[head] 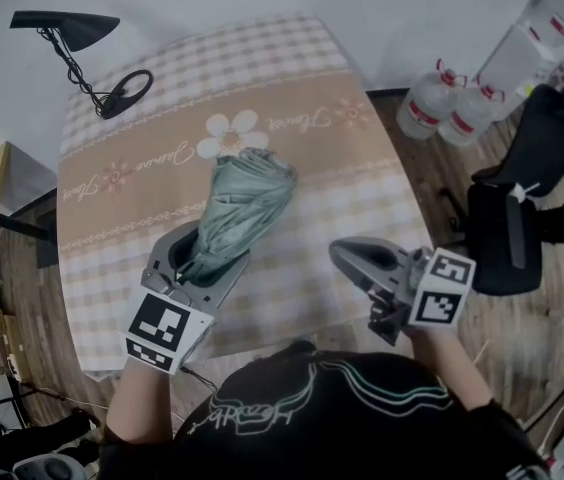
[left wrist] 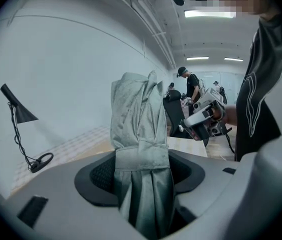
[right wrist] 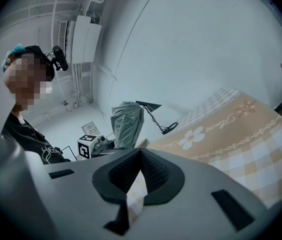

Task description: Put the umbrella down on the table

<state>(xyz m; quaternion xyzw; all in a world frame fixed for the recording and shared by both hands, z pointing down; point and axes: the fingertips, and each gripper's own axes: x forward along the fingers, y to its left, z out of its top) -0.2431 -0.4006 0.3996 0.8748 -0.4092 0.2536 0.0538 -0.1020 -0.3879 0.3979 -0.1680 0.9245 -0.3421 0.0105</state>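
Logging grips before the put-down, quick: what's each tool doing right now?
Left tool: closed on the folded umbrella.
Right tool: closed, holding nothing.

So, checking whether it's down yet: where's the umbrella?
Head view, left of centre: the umbrella is clamped in the left gripper, its far end by the daisy print.

From the near edge of the tabletop (head: 292,78) the head view looks steeply down; both gripper views (close behind their jaws) look across it, sharing the umbrella (head: 242,198) and lamp (head: 67,28).
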